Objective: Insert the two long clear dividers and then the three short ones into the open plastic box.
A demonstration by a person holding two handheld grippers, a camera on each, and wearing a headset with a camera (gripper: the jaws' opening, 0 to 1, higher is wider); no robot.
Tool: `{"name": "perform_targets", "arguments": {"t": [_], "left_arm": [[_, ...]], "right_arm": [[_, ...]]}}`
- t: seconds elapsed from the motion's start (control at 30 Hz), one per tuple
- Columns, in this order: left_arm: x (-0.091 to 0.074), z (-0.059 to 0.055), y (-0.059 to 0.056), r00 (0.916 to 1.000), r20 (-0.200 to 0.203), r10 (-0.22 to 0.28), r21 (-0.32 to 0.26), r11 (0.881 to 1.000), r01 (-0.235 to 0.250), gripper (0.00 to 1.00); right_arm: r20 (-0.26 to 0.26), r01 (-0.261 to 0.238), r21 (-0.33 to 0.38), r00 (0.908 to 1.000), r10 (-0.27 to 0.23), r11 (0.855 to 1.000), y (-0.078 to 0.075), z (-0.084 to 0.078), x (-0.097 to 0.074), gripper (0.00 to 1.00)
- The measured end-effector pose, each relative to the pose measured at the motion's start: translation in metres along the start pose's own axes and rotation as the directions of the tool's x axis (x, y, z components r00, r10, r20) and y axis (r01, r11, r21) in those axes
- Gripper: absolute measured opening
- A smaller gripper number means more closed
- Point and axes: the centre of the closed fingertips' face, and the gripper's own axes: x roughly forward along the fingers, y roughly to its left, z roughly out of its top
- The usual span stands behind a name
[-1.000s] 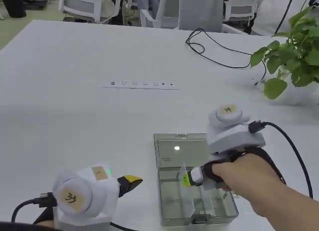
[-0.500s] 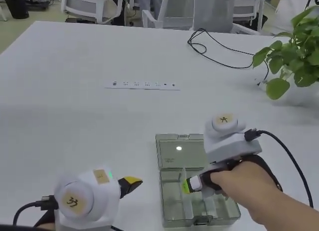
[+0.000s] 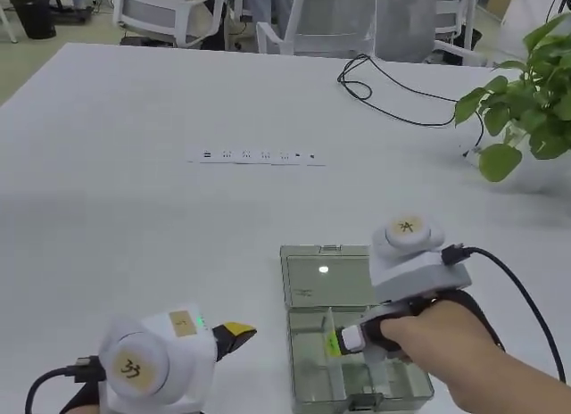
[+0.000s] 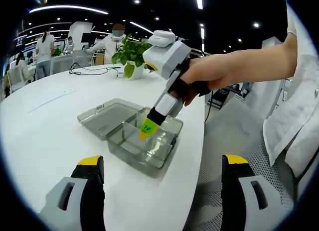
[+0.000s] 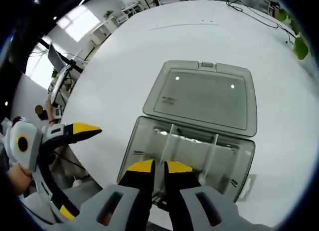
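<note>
Thin clear plastic divider (image 5: 167,141): judged light, stiff, slippery; top edge pinched in right gripper (image 5: 160,167), above grey translucent box (image 5: 199,99). Left gripper (image 4: 163,160) agape, empty.

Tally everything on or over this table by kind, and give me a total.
Box: 1
Clear dividers standing in it: 2
Claws: 2 (left claw, right claw)
Potted plant: 1
Loose black cable: 1
Socket strip: 1
Total: 8
</note>
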Motion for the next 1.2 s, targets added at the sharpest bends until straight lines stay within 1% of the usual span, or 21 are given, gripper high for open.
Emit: {"name": "perform_targets", "arguments": {"t": [0.1, 0.23, 0.27, 0.3, 0.4, 0.43, 0.47, 0.5, 0.6, 0.67, 0.73, 0.8, 0.87, 0.97, 1.0, 1.03, 1.07, 1.1, 1.13, 1.17, 1.2], "left_arm": [[0.000, 0.000, 0.000, 1.0000, 0.001, 0.001, -0.003, 1.000, -0.001, 1.00], [-0.001, 0.000, 0.001, 1.0000, 0.003, 0.008, -0.008, 1.000, -0.008, 1.00], [-0.001, 0.000, 0.001, 1.0000, 0.002, 0.010, -0.009, 1.000, -0.010, 1.00], [-0.002, -0.001, 0.001, 0.9999, 0.000, 0.012, -0.013, 1.000, -0.012, 1.00], [-0.002, -0.002, 0.002, 0.9998, -0.002, 0.019, -0.017, 1.000, -0.019, 1.00], [-0.003, -0.001, 0.003, 0.9997, -0.001, 0.024, -0.020, 1.000, -0.024, 1.00], [-0.003, -0.001, 0.003, 0.9996, 0.000, 0.027, -0.022, 0.999, -0.027, 1.00], [-0.003, -0.001, 0.003, 0.9996, 0.000, 0.029, -0.024, 0.999, -0.029, 1.00], [-0.004, -0.001, 0.004, 0.9992, -0.001, 0.039, -0.029, 0.999, -0.039, 1.00], [-0.004, 0.000, 0.003, 0.9990, 0.000, 0.045, -0.030, 0.999, -0.045, 1.00], [-0.004, 0.001, 0.003, 0.9987, 0.000, 0.051, -0.030, 0.998, -0.051, 1.00], [-0.004, 0.002, 0.004, 0.9983, 0.000, 0.058, -0.030, 0.998, -0.058, 1.00], [-0.005, 0.003, 0.005, 0.9978, 0.001, 0.067, -0.032, 0.997, -0.067, 1.00], [-0.006, 0.004, 0.006, 0.9967, 0.003, 0.082, -0.035, 0.996, -0.082, 1.00], [-0.006, 0.004, 0.007, 0.9963, 0.005, 0.085, -0.037, 0.996, -0.085, 1.00], [-0.006, 0.004, 0.007, 0.9962, 0.005, 0.087, -0.038, 0.996, -0.086, 1.00], [-0.006, 0.004, 0.007, 0.9959, 0.005, 0.090, -0.040, 0.995, -0.090, 1.00], [-0.006, 0.004, 0.007, 0.9957, 0.005, 0.092, -0.040, 0.995, -0.092, 1.00], [-0.006, 0.004, 0.007, 0.9954, 0.006, 0.096, -0.039, 0.995, -0.095, 1.00], [-0.006, 0.004, 0.007, 0.9951, 0.005, 0.098, -0.040, 0.994, -0.098, 1.00], [-0.007, 0.004, 0.007, 0.9949, 0.003, 0.101, -0.042, 0.994, -0.101, 1.00]], "right_arm": [[0.016, -0.019, 0.006, 0.9997, 0.018, 1.000, 0.001, 0.000, -0.002, 0.09], [0.075, -0.063, 0.030, 0.9953, 0.061, 0.998, 0.002, 0.007, -0.009, 0.11], [0.093, -0.082, 0.033, 0.9925, 0.078, 0.996, 0.003, 0.009, -0.012, 0.12], [0.102, -0.087, 0.037, 0.9913, 0.083, 0.996, 0.003, 0.011, -0.015, 0.13], [0.149, -0.114, 0.036, 0.9829, 0.107, 0.993, 0.001, 0.018, -0.026, 0.16], [0.172, -0.129, 0.030, 0.9776, 0.122, 0.991, 0.000, 0.022, -0.031, 0.17], [0.185, -0.134, 0.026, 0.9745, 0.127, 0.991, -0.001, 0.024, -0.034, 0.18], [0.199, -0.141, 0.012, 0.9705, 0.136, 0.990, -0.002, 0.025, -0.039, 0.19], [0.218, -0.152, -0.035, 0.9634, 0.156, 0.988, -0.006, 0.029, -0.050, 0.24], [0.230, -0.158, -0.060, 0.9585, 0.168, 0.986, -0.008, 0.031, -0.057, 0.26], [0.236, -0.163, -0.075, 0.9556, 0.177, 0.984, -0.011, 0.032, -0.063, 0.28], [0.243, -0.164, -0.123, 0.9514, 0.190, 0.979, -0.014, 0.033, -0.070, 0.31], [0.236, -0.161, -0.166, 0.9515, 0.198, 0.973, -0.019, 0.031, -0.077, 0.33], [0.229, -0.156, -0.207, 0.9521, 0.203, 0.966, -0.027, 0.026, -0.086, 0.38], [0.217, -0.144, -0.253, 0.9552, 0.201, 0.957, -0.032, 0.022, -0.089, 0.39], [0.212, -0.138, -0.268, 0.9569, 0.198, 0.954, -0.033, 0.020, -0.090, 0.42], [0.202, -0.128, -0.305, 0.9598, 0.195, 0.944, -0.037, 0.016, -0.093, 0.43], [0.178, -0.127, -0.344, 0.9640, 0.197, 0.930, -0.040, 0.009, -0.096, 0.45], [0.163, -0.127, -0.365, 0.9667, 0.197, 0.922, -0.042, 0.005, -0.097, 0.47], [0.146, -0.125, -0.403, 0.9693, 0.198, 0.907, -0.046, 0.000, -0.098, 0.48], [0.134, -0.120, -0.428, 0.9717, 0.195, 0.896, -0.048, -0.003, -0.099, 0.49]]}}
